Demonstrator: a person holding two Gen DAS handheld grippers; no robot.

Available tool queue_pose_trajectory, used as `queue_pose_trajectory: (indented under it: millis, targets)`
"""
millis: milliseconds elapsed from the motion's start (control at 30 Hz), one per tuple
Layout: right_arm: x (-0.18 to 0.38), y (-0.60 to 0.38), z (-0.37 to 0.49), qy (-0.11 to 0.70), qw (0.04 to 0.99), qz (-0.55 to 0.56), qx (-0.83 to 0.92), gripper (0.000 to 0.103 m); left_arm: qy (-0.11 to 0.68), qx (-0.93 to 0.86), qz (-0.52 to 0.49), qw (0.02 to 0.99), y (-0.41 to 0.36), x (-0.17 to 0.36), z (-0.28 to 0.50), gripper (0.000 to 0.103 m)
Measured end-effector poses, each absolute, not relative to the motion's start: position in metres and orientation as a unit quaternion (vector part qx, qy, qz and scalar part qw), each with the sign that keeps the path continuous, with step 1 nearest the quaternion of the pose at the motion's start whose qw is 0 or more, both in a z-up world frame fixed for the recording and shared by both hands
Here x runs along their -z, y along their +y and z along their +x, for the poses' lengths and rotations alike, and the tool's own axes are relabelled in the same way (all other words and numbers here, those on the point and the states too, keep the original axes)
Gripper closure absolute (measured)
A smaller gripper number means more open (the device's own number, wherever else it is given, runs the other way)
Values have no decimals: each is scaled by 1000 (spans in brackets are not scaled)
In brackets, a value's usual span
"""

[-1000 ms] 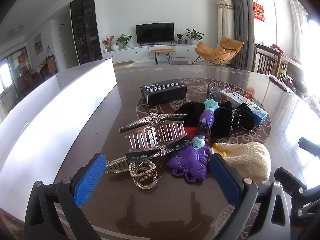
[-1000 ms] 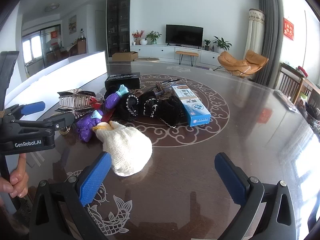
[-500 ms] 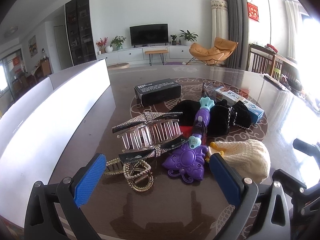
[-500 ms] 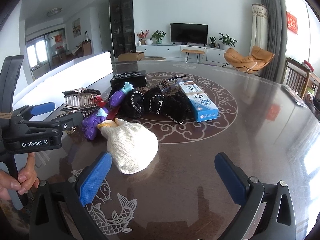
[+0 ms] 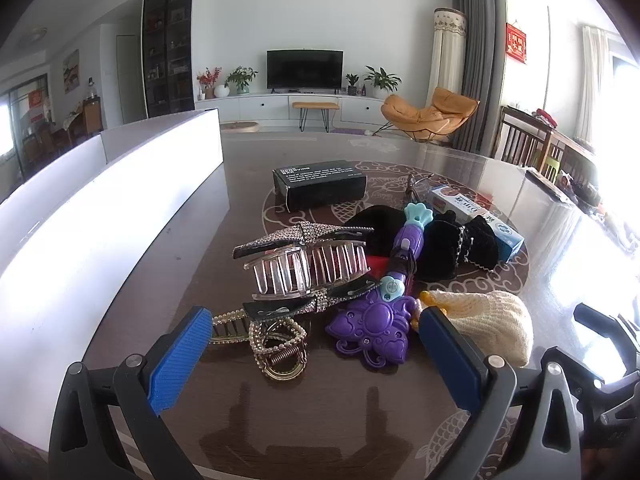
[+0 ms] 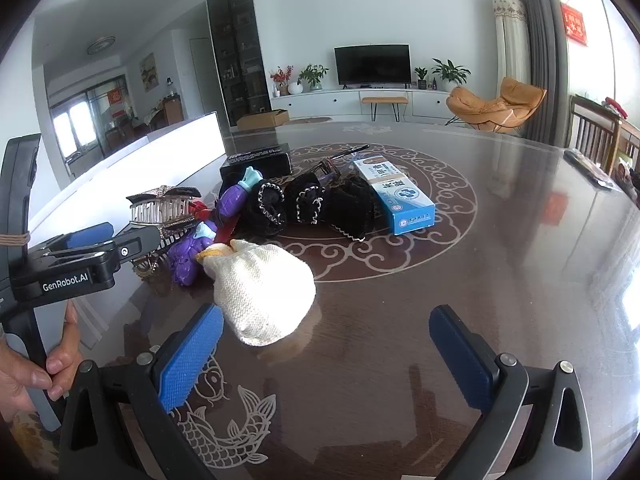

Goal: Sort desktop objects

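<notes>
Both my jaws spread, empty, low over tabletop (image 6: 520, 280). Pile sits mid-tabletop: left gripper (image 5: 316, 356) faces pearl clip (image 5: 276, 344) and purple toy (image 5: 372, 328), near; right gripper (image 6: 324, 352) near knit pouch (image 6: 260, 288).

Risk: clips tangled, so pinching one likely drags neighbours; glossy top lets them skid.

Versus a second ago: left closer to pile, right nearer pouch.

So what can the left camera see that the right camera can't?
Only the left wrist view shows the gold pearl hair clip clearly, lying between the open fingers of the left gripper.

Only the right wrist view shows the person's hand holding the left gripper's handle, a cardboard box on the floor, and the fish pattern near the open right gripper.

Both show the cream knitted pouch, the purple toy wand, the clear claw clip, the black box and the blue-and-white box.
</notes>
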State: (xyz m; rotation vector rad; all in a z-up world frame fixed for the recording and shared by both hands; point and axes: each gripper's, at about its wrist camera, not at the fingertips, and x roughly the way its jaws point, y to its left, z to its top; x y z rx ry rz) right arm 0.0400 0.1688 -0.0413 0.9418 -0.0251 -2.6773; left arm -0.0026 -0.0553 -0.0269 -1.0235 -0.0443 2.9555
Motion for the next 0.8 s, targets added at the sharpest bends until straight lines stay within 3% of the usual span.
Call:
queue_pose_trajectory:
  millis: [800]
  targets:
    - [40,167,45,3,149,310,939,0,-15,-941,-337,11,-55,27,-3,0]
